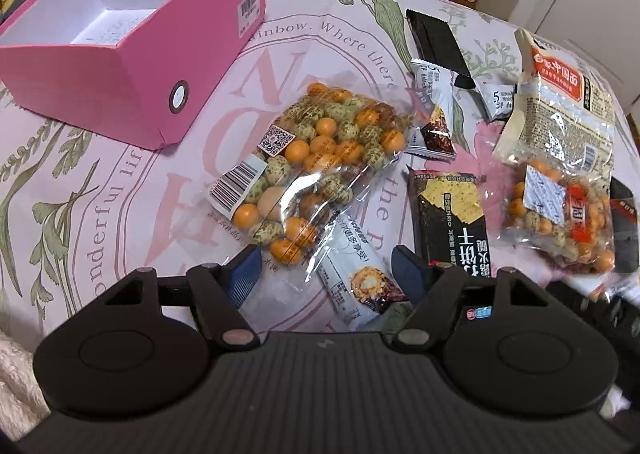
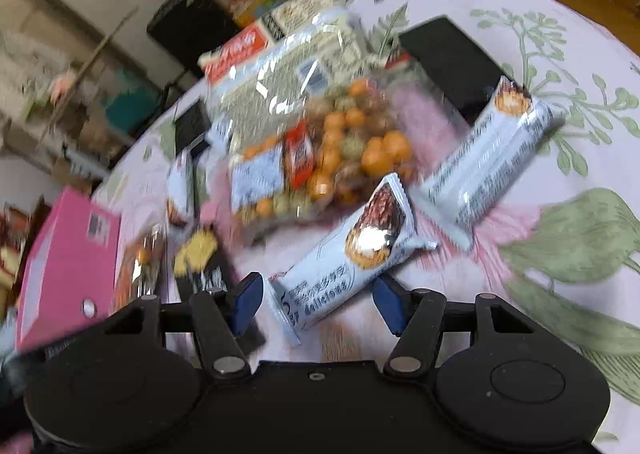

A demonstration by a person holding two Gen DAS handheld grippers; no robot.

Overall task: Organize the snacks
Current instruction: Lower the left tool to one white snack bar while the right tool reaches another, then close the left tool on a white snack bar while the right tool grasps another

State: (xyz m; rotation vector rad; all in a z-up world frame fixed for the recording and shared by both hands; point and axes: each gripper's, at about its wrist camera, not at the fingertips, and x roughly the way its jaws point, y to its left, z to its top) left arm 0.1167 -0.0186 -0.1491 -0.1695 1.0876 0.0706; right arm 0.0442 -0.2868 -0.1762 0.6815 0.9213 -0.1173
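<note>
Pink box (image 1: 132, 93); orange-green nut bag (image 1: 316, 157); black cracker pack (image 1: 450, 217); pink-green floral tablecloth (image 1: 100, 221).

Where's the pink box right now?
In the left wrist view the pink box sits open at upper left on the tablecloth, left of the big clear bag of orange and speckled balls; no snack is visible inside it.

A floral tablecloth (image 1: 120, 189) with pink lettering covers the table; beyond its far edge stands a dark, blurred object (image 2: 192, 25), perhaps a chair.
</note>
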